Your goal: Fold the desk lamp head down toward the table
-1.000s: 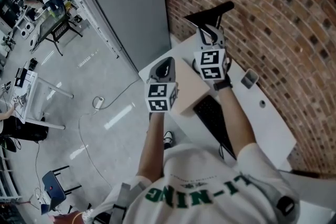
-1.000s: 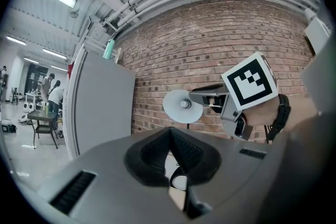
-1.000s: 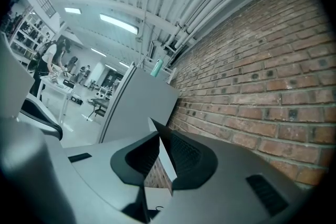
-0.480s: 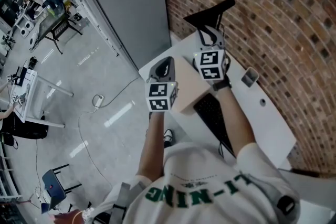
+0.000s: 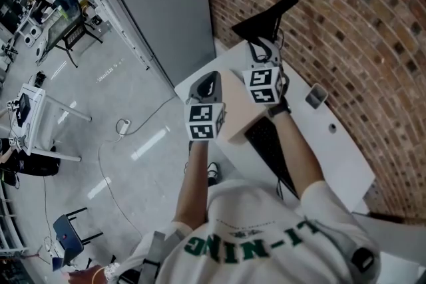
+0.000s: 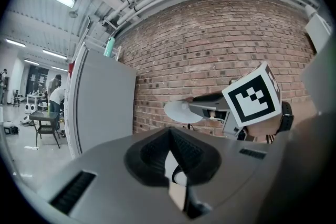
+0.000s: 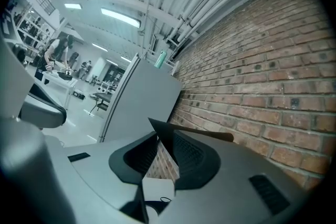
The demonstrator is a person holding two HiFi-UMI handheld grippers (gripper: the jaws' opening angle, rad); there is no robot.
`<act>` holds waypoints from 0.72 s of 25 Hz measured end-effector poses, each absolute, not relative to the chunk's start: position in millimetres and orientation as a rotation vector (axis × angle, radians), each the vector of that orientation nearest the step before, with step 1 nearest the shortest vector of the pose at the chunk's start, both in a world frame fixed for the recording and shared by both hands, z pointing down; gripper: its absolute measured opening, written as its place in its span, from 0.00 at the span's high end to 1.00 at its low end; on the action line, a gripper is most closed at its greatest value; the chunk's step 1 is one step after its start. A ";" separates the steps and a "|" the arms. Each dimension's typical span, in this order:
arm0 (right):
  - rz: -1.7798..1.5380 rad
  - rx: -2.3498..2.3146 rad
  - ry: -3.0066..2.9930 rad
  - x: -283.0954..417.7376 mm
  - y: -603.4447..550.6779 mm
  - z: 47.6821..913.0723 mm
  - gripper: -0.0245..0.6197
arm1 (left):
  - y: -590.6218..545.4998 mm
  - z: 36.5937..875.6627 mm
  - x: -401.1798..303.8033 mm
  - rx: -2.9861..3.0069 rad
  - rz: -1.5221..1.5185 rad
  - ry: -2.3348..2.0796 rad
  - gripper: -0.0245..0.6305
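Observation:
The black desk lamp head (image 5: 265, 16) juts out over the white table (image 5: 346, 163) by the brick wall. From the left gripper view its pale underside (image 6: 181, 111) faces down, nearly level. My right gripper (image 5: 261, 48) is at the head's rear end. Its jaws are opening, and the head's dark edge (image 7: 195, 134) crosses the top of the gap while brick shows through below. My left gripper (image 5: 208, 84) hangs off the table's left edge, apart from the lamp. A narrow gap stands between its jaws, with nothing in it.
A beige board (image 5: 239, 111) and a black keyboard (image 5: 269, 148) lie on the table under my arms. A small dark device (image 5: 316, 98) rests near the wall. A tall grey cabinet (image 5: 166, 3) stands left of the lamp. Open floor lies far below at left.
My right gripper has sunk a little at the lamp head. The left gripper has stayed where it was.

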State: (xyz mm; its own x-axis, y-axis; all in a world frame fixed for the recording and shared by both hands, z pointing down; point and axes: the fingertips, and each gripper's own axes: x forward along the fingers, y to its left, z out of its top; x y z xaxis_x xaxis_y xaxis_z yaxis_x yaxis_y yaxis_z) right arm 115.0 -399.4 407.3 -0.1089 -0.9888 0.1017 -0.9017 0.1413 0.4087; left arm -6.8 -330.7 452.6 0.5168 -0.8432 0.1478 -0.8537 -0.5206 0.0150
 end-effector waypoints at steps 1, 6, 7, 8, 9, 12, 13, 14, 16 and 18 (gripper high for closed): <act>-0.346 1.818 -2.073 115.0 -399.4 410.1 0.83 | -330.8 453.0 -7.3 2.660 0.186 -1.492 0.96; -0.314 1.800 -2.067 115.3 -401.1 428.6 0.82 | -330.5 454.7 -8.9 2.650 0.184 -1.484 0.96; -0.310 1.794 -2.065 115.4 -401.1 431.6 0.82 | -330.9 454.7 -9.0 2.651 0.182 -1.486 0.96; -0.313 1.790 -2.059 115.8 -400.9 433.0 0.82 | -331.0 454.8 -8.7 2.650 0.181 -1.486 0.96; -0.320 1.786 -2.053 116.2 -400.7 433.9 0.82 | -331.0 455.0 -8.3 2.649 0.181 -1.485 0.96; -0.342 1.783 -2.055 115.9 -401.7 437.8 0.82 | -331.2 457.3 -7.6 2.647 0.185 -1.482 0.96; -0.346 1.781 -2.054 116.0 -402.2 439.2 0.82 | -331.6 458.4 -7.8 2.645 0.187 -1.482 0.96; -0.344 1.780 -2.051 116.6 -402.8 441.5 0.82 | -332.2 459.5 -8.0 2.643 0.188 -1.481 0.96; -0.337 1.777 -2.048 117.8 -403.8 445.7 0.82 | -333.5 461.4 -8.4 2.638 0.192 -1.481 0.96; -0.327 1.773 -2.043 118.7 -403.8 450.4 0.81 | -333.3 463.4 -9.2 2.629 0.203 -1.477 0.96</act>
